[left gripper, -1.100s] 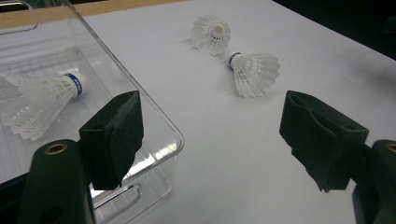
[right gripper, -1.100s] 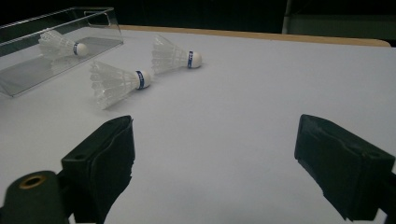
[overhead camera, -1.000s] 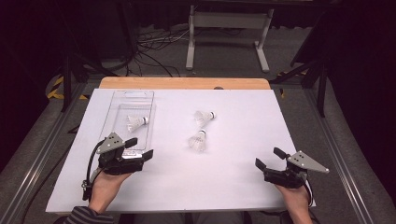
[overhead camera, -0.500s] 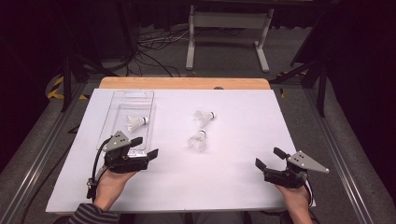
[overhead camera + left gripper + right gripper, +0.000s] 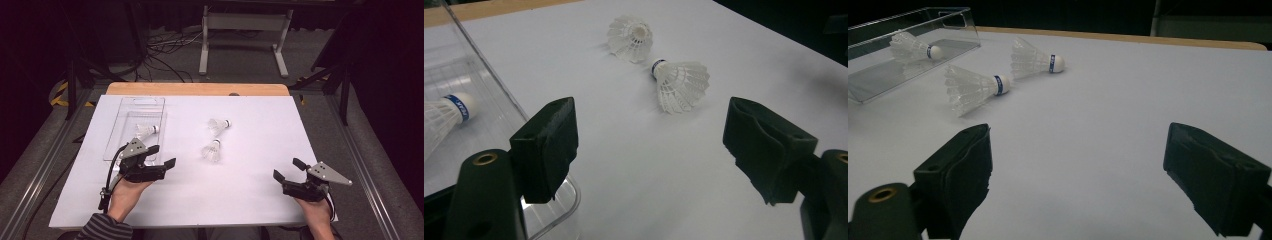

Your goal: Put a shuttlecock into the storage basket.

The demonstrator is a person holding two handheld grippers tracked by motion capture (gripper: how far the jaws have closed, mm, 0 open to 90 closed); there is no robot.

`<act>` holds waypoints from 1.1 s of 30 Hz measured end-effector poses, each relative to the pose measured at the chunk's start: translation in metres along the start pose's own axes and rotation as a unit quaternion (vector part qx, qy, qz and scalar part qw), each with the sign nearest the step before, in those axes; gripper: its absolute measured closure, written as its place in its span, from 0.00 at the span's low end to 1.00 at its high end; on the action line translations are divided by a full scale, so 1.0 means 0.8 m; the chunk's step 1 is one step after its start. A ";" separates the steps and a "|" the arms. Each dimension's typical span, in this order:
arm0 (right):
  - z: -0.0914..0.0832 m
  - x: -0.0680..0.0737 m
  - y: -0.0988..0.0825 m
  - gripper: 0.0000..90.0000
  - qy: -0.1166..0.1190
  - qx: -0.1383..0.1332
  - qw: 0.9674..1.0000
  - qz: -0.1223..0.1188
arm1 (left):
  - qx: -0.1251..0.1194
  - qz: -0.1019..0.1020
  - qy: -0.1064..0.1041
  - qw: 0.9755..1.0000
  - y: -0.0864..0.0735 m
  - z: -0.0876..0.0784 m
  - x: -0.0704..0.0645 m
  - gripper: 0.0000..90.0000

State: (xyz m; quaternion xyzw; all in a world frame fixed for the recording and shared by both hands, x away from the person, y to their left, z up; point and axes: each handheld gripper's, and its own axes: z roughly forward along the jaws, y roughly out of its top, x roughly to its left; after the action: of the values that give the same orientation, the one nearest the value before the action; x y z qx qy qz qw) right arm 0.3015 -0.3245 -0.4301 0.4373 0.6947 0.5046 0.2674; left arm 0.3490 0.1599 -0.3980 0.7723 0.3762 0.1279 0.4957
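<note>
High view gives us both grippers, left (image 5: 162,155) and right (image 5: 289,169), wide open and empty. Left gripper view adds feathered white shuttlecocks (image 5: 680,85) lying ahead, one (image 5: 446,114) inside the clear plastic tray (image 5: 489,85).

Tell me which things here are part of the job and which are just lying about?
Part of the job:
- nearer shuttlecock, loose on the table
- farther shuttlecock, also loose
- shuttlecock in the tray
- clear tray
- left tool, open
- right tool, open

Lying about:
- floor cables
- white stand
</note>
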 end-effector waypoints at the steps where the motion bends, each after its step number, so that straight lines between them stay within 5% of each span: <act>1: 0.000 0.000 0.000 0.14 0.000 0.000 1.000 0.000 | -0.001 0.002 0.001 1.000 0.000 0.001 0.000 0.26; 33: 0.000 0.000 0.000 0.14 0.000 0.001 1.000 0.000 | 0.017 0.017 -0.017 1.000 0.027 0.045 -0.016 0.26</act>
State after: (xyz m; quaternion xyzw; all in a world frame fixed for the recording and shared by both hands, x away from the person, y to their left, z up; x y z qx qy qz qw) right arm 0.3017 -0.3244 -0.4301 0.4374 0.6954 0.5040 0.2668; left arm 0.3710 0.1221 -0.3942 0.7893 0.3564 0.1169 0.4862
